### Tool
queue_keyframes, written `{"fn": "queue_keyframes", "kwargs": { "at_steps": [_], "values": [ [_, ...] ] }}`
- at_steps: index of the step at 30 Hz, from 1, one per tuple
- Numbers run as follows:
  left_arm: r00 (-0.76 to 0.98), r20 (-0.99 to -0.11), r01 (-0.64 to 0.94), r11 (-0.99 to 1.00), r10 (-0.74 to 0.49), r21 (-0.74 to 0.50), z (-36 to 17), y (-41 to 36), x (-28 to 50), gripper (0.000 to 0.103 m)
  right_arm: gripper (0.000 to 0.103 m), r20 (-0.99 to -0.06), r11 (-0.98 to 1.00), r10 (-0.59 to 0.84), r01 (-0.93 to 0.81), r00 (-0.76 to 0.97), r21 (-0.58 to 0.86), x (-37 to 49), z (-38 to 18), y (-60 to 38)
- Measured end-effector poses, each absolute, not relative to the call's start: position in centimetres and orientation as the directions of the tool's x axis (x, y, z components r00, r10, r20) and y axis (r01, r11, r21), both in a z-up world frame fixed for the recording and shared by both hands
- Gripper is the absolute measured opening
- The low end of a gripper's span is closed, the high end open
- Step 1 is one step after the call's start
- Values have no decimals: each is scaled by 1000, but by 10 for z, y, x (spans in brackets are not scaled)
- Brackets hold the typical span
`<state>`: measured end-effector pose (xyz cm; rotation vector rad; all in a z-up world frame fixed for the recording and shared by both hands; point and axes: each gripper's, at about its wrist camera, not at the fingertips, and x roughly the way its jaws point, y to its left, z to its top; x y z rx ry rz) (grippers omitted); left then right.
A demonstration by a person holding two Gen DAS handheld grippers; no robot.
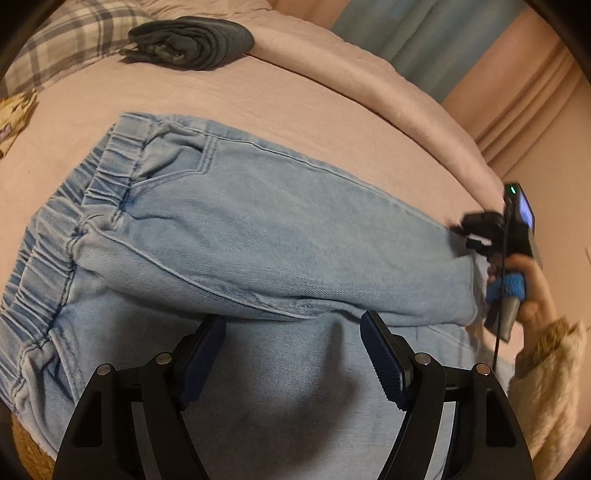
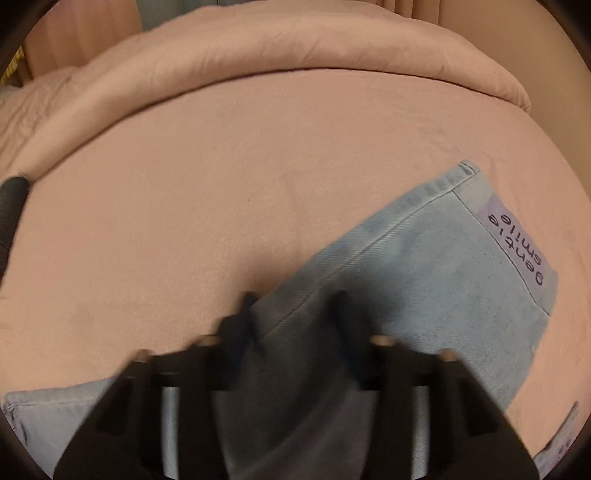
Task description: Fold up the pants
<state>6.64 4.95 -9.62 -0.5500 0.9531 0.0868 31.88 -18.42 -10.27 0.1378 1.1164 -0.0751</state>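
Light blue denim pants (image 1: 258,236) with an elastic waistband (image 1: 74,221) lie on a pink bed sheet (image 1: 258,96), one leg laid over the other. My left gripper (image 1: 293,325) is open and empty just above the lower leg. In the right wrist view a pant leg (image 2: 424,266) with a lilac label (image 2: 517,247) at the hem runs toward the upper right. My right gripper (image 2: 295,306) is blurred and open over that leg, fabric showing between its fingers. The right gripper also shows in the left wrist view (image 1: 476,236) at the leg's far end.
A folded dark grey garment (image 1: 192,42) lies at the back of the bed beside a plaid pillow (image 1: 74,40). A rolled pink duvet (image 2: 295,48) borders the far side. Curtains (image 1: 406,33) hang behind. The bed edge is at lower left.
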Motion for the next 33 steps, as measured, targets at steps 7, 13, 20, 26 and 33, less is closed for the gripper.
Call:
{"fn": "queue_keyframes", "kwargs": {
  "at_steps": [7,13,20,26,33],
  "values": [
    [649,-740,-302,834,-175,-462,-74,65,51,76,7,-776,922,266,85,571,379,256,-71,-219],
    [706,-686,-284,818,-175,-501,-56,74,43,76,7,-549,843,353,-3,758,538,135,-19,-247],
    [684,-688,-285,781,-241,-557,-59,75,68,77,7,-514,814,389,-24,765,581,43,-32,-254],
    [651,-700,-275,769,-292,-577,-53,67,102,82,7,-602,845,365,20,710,535,41,-64,-259],
    [602,-756,-302,803,-258,-514,-56,58,145,82,7,-644,840,374,51,667,540,43,-86,-264]
  ]
}}
